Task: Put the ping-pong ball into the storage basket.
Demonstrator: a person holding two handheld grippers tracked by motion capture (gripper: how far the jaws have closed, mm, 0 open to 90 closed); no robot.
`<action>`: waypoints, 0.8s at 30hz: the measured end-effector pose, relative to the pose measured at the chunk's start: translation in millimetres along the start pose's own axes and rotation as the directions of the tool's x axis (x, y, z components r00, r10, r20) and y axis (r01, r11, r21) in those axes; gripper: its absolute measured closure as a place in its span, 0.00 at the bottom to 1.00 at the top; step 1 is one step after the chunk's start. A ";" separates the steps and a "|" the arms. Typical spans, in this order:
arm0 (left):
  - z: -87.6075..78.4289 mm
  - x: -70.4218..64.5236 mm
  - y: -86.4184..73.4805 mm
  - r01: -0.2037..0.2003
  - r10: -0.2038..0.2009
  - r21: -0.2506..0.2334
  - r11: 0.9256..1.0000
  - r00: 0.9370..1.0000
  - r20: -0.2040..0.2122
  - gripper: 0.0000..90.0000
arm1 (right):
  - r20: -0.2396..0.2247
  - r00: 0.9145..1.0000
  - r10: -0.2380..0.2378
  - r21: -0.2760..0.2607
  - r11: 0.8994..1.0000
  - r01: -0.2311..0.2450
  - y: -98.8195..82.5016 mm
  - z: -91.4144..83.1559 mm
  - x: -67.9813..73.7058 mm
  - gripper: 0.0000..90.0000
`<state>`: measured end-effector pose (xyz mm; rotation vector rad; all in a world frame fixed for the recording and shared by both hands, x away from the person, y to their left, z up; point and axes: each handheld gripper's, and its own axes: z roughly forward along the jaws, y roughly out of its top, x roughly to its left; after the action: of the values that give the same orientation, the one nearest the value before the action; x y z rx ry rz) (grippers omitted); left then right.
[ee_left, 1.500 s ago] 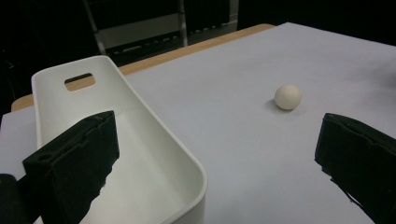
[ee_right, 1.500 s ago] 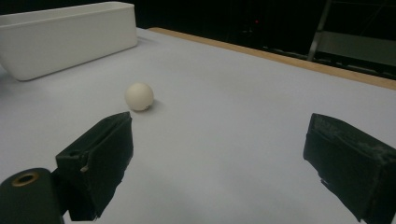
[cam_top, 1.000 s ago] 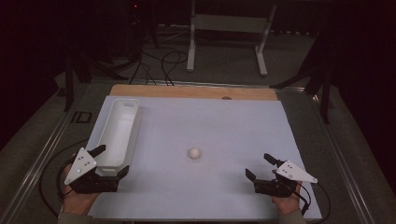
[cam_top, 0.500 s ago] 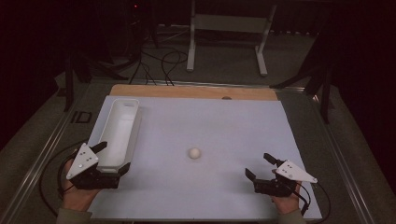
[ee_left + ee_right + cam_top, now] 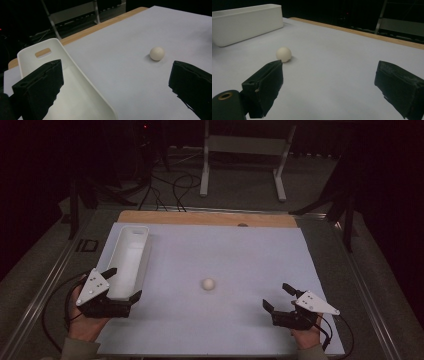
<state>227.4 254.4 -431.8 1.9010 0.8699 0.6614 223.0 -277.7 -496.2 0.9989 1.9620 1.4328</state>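
Dark lab: cables point(image 5: 170, 185), metal stand point(image 5: 245, 150).

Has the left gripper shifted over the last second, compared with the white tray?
Yes, slightly. The left gripper has drifted left and a little nearer the person, so it now overlaps less of the near end of the white tray.

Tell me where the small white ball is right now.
In the high view the white ball lies near the table's middle, right of the white tray, between both open grippers.
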 end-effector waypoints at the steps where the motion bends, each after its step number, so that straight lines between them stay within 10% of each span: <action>1: 0.3 0.2 0.5 0.000 0.000 0.002 1.000 1.000 0.001 0.00 | -0.001 1.000 0.001 0.000 1.000 -0.001 0.2 0.1 0.0 0.09; 24: 12.2 -6.7 16.3 -0.036 0.035 0.038 0.999 0.999 0.023 0.00 | 0.000 1.000 -0.001 0.000 1.000 0.001 1.8 2.0 -2.5 0.09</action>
<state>237.2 237.3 -423.3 1.9587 0.8422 0.6473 226.5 -278.2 -495.1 0.9983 1.9623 1.4323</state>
